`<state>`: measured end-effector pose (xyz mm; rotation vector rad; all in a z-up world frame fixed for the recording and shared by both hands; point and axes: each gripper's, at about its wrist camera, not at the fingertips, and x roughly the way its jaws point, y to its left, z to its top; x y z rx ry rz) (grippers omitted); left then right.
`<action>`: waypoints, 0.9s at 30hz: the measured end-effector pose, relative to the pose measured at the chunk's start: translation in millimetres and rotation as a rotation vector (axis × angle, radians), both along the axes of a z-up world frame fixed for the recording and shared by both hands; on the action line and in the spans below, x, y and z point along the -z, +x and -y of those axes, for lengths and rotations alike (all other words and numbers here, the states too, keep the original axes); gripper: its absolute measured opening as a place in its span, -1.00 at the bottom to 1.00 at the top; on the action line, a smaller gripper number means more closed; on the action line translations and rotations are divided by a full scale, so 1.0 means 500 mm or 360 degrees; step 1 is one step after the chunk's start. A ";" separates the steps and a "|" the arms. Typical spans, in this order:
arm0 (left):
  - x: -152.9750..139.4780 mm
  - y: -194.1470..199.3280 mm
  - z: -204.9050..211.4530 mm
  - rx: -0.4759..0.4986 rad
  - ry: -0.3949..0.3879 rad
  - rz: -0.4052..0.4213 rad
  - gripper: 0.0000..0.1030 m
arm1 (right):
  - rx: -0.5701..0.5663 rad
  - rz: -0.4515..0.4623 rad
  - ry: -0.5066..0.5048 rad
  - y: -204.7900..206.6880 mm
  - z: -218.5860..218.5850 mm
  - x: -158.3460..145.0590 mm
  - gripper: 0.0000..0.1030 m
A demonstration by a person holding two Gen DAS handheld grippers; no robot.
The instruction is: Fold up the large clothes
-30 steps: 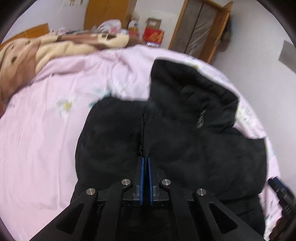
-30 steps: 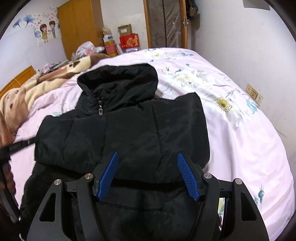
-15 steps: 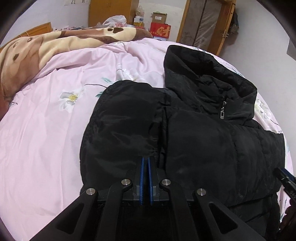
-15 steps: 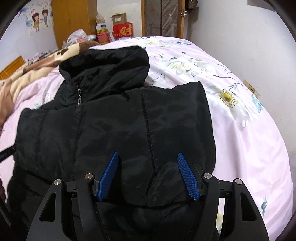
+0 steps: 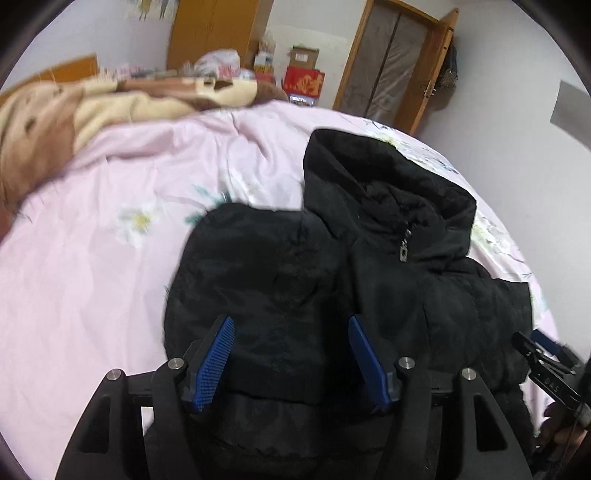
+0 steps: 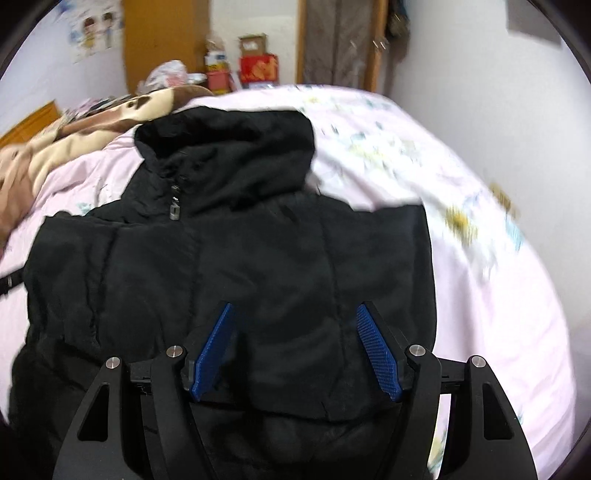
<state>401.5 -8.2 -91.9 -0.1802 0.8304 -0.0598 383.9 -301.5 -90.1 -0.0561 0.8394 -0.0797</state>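
Note:
A black hooded padded jacket lies on the pink floral bed, sleeves folded in across the body, hood pointing away. It also fills the right wrist view. My left gripper is open and empty above the folded left sleeve. My right gripper is open and empty above the folded right sleeve. The right gripper also shows at the right edge of the left wrist view.
The pink floral bedsheet surrounds the jacket. A brown and cream blanket is heaped at the far left of the bed. A wooden wardrobe, boxes and a door stand behind. A white wall runs close along the right.
My left gripper has opened and let go of the jacket's left sleeve, which now lies folded on the body. My right gripper stays open and has drawn back slightly.

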 end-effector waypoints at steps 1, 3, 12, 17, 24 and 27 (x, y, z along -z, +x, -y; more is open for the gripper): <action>-0.007 -0.001 0.005 -0.0026 0.0055 0.0026 0.25 | -0.0036 -0.0002 -0.0031 0.004 -0.013 0.001 0.34; -0.020 -0.001 0.016 -0.0056 0.0114 0.0090 0.25 | -0.0094 -0.0059 -0.0005 0.022 -0.031 0.021 0.34; 0.043 0.054 0.128 0.0226 0.0171 -0.0006 0.25 | -0.0042 -0.0179 -0.0038 0.080 -0.058 0.097 0.42; 0.094 0.091 0.120 0.0209 0.0130 -0.0113 0.35 | -0.0044 -0.0208 0.0008 0.087 -0.045 0.107 0.44; 0.098 0.114 0.101 0.0256 0.0083 -0.0189 0.41 | -0.0092 -0.0292 0.0040 0.102 -0.038 0.090 0.45; 0.054 0.128 0.082 0.0293 0.0008 -0.0124 0.41 | -0.0137 -0.0208 0.0124 0.113 -0.026 0.039 0.45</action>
